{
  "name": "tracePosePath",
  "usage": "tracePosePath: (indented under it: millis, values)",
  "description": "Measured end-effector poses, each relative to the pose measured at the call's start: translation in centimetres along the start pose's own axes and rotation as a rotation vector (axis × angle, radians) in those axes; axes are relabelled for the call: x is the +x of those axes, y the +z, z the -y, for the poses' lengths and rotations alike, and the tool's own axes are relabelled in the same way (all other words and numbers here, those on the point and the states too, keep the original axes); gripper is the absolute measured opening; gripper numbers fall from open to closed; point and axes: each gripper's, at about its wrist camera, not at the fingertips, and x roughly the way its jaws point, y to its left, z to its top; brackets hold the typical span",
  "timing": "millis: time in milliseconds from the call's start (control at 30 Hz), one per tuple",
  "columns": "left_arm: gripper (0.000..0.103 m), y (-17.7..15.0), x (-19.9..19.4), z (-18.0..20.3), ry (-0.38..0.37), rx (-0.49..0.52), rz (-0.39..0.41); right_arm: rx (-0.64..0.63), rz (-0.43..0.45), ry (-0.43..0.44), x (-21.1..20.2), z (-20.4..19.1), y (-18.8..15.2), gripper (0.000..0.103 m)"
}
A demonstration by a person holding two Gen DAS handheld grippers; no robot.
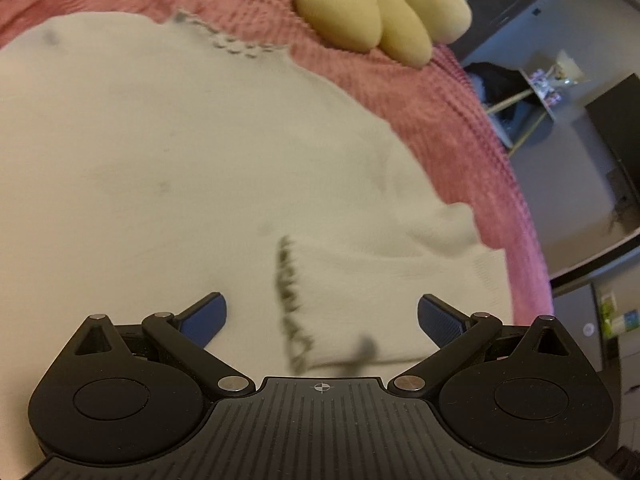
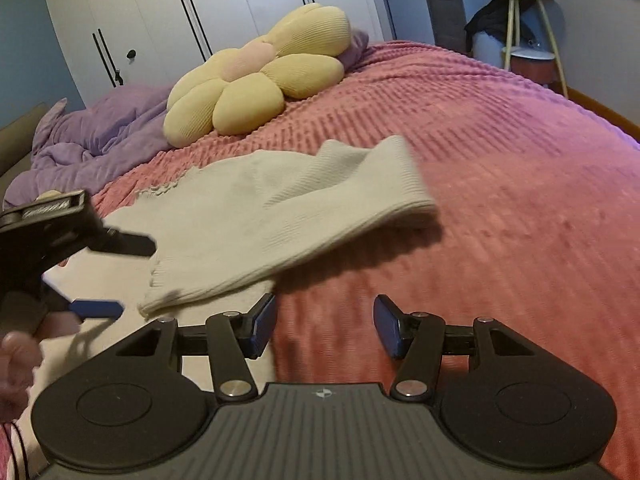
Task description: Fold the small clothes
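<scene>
We see the cream knit garment (image 2: 256, 216) lying partly folded on the pink bedspread (image 2: 500, 184), its long axis running from the near left toward the far right, with the ribbed end doubled over at the right. Our left gripper (image 1: 322, 320) hangs wide open and empty directly above the cloth, a dark-stitched edge just ahead of its fingers, so it is the nearer one for the next pinch. Our right gripper (image 2: 326, 330) stands about half open, holding nothing, over bare bedspread just right of the garment's near corner.
</scene>
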Motion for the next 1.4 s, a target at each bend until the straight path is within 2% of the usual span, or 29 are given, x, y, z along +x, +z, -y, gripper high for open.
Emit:
tracePosePath:
  millis: [67,200,300,367,433,533,633,833,933,1000,1067,1100,1267,1400]
  values:
    - [0.099,0.1,0.8,0.4,-0.012,-0.005,-0.016,0.015,0.001,0.018,-0.4,0.5,0.0,0.054]
    - [0.087,0.5,1.8,1.5,0.027,0.016,-0.035,0.021,0.002,0.006,-0.3,0.8,-0.2,0.054]
    - [0.066,0.7,1.6,1.8,0.051,0.033,-0.053,0.020,0.006,-0.010,-0.2,0.5,-0.2,0.054]
    - [0.048,1.0,1.6,1.9,0.053,0.037,-0.064,0.022,0.009,-0.018,-0.1,0.2,0.0,0.054]
    - [0.040,1.3,1.4,1.6,0.058,0.031,-0.072,0.025,0.007,-0.018,0.0,0.0,0.2,0.054]
    - [0.014,1.8,1.0,0.8,0.038,0.011,-0.072,0.010,0.008,-0.017,0.0,-0.6,0.4,0.055]
    - [0.013,2.5,0.3,0.1,0.016,-0.024,-0.063,-0.007,0.010,-0.012,0.0,-1.2,0.8,0.056]
    - [0.006,4.3,-3.6,-0.7,0.004,0.040,0.042,-0.023,0.021,0.000,0.2,-2.3,1.6,0.057]
    - [0.006,4.8,-4.8,-2.1,-0.007,0.012,0.064,-0.026,0.028,0.009,0.3,-2.7,1.9,0.058]
    - [0.013,4.3,-4.4,-2.6,-0.024,-0.005,0.033,-0.009,0.023,0.009,0.6,-2.8,1.8,0.058]
    - [0.037,3.4,-3.6,-2.7,-0.029,-0.017,0.006,0.014,0.011,0.012,1.1,-2.8,1.5,0.058]
    - [0.042,2.9,-3.1,-2.7,-0.023,-0.020,-0.009,0.017,0.008,0.010,1.2,-2.8,1.3,0.058]
    - [0.044,1.3,-0.4,-2.3,-0.086,-0.063,-0.061,-0.044,0.003,-0.035,0.9,-2.6,0.7,0.059]
    - [0.045,1.0,1.5,-1.5,-0.050,-0.042,-0.090,-0.042,0.014,-0.066,0.3,-1.2,0.9,0.059]
